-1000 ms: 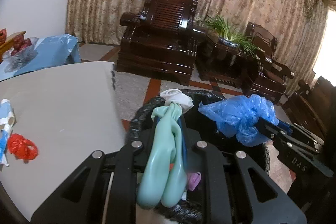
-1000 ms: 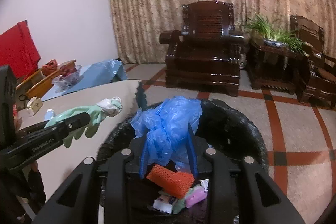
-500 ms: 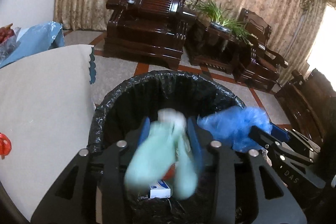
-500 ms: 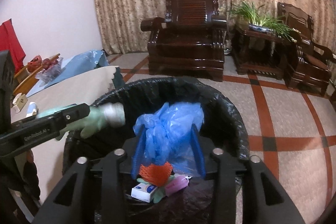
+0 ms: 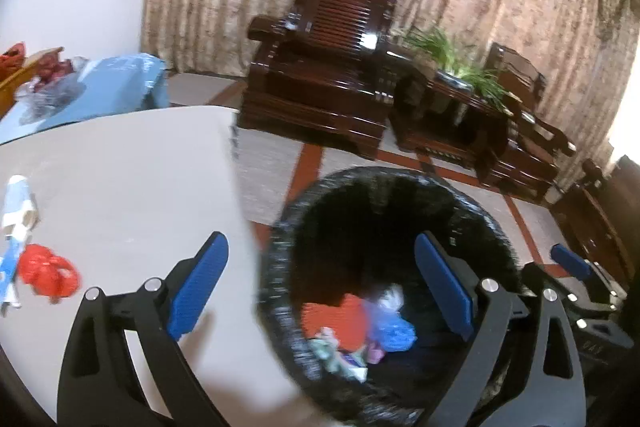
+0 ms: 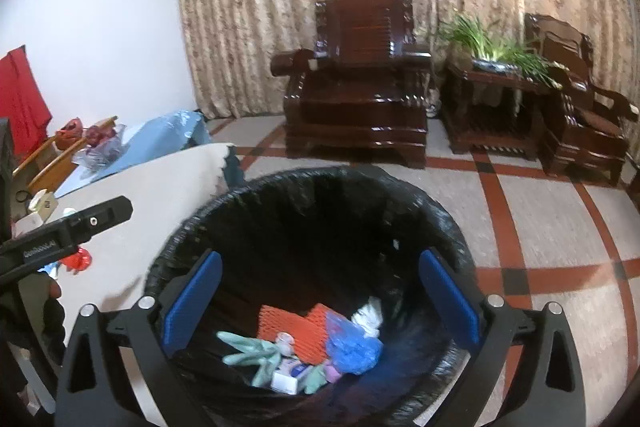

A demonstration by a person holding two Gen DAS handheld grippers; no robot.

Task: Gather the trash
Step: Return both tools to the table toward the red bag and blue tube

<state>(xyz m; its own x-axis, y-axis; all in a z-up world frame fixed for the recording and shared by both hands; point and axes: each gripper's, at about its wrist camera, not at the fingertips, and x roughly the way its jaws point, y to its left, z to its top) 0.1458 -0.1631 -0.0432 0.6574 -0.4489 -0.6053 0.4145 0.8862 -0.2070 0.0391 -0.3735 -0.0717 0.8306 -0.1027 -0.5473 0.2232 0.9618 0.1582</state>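
Right wrist | right fingers [image 6: 448, 297] wide, empty | left fingers [image 5: 444, 279] wide, empty | over bin [image 6: 280, 195]

The black-lined trash bin [image 6: 308, 211] holds a pale green glove [image 6: 252, 349], a blue bag [image 6: 352, 347] and orange netting [image 6: 296, 325] (all heaped together); red scrap [image 5: 48, 275] lies on the worktop [image 5: 120, 187].

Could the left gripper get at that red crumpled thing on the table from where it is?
Probably yes. The left gripper is open and holds nothing, and the red wrapper lies on bare table with nothing between them.
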